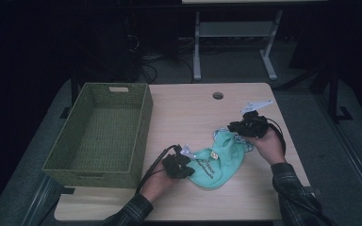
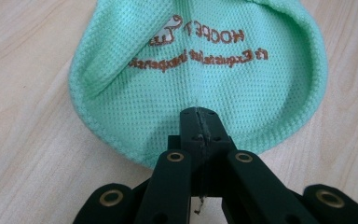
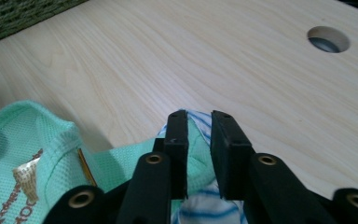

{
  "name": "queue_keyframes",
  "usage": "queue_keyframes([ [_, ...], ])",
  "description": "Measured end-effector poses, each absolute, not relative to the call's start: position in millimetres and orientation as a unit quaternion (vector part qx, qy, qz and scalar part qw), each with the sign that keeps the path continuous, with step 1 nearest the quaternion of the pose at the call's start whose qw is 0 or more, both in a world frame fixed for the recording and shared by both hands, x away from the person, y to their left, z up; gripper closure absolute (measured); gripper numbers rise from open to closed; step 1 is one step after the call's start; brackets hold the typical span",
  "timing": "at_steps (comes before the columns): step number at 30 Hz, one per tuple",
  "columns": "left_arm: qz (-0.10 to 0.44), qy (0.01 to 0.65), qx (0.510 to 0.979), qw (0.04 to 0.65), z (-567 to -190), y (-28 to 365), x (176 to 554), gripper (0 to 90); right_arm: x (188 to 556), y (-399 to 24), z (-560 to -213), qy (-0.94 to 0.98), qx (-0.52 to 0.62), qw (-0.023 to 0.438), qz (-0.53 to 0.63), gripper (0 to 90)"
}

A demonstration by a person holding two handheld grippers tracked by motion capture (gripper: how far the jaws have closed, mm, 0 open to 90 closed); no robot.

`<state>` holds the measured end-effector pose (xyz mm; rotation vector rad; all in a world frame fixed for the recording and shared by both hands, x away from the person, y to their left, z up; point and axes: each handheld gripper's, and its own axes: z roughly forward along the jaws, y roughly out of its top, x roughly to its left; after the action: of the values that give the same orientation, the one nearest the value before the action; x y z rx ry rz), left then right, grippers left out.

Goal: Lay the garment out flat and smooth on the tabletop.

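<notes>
Nearest the table's front edge, at about seven o'clock of the garment, the left gripper (image 1: 178, 165) sits low on the wood. In the left gripper view its jaws are pressed fully together with a fold of the mint-green waffle-knit cloth garment with brown embroidered lettering (image 2: 200, 70) pinched between them.

The garment (image 1: 219, 160) lies bunched at the table's centre-right, between the two hands.

At about one o'clock of it, the right gripper (image 1: 238, 128) has its jaws around a raised edge of the green knit and a white cloth with blue stripes (image 3: 205, 205) beneath. A narrow gap shows between the pads; the fabric sits in it, but whether it is truly clamped I cannot tell from this angle.

Risks, as I judge them: the right hold looks shallow, so a lift could let the edge slide out. It may also take only one layer and leave the striped cloth behind. The left pinch is near the hem, so a hard pull apart could drag the whole bundle.

Room: the light wooden table (image 1: 184, 113) is bare toward twelve o'clock, up to the round cable hole (image 1: 218, 95). The right edge lies close to the right hand. At nine o'clock stands the empty olive-green woven rectangular basket (image 1: 141, 136), its near wall just beside the left gripper.
</notes>
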<state>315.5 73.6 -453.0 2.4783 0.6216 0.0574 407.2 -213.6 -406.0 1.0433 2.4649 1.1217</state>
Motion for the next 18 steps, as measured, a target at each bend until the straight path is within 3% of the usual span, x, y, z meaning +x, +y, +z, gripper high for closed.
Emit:
queue_keyframes([
  [10, 0.022, 0.233, 0.928, 0.289, -453, 73, 315, 89.5, 422, -190, -428, 0.867, 0.349, 0.095, 0.344, 79.8],
  [18, 0.02, 0.236, 0.927, 0.29, -453, 74, 315, 89.5, 430, -180, -449, 0.874, 0.352, 0.092, 0.322, 74.7],
])
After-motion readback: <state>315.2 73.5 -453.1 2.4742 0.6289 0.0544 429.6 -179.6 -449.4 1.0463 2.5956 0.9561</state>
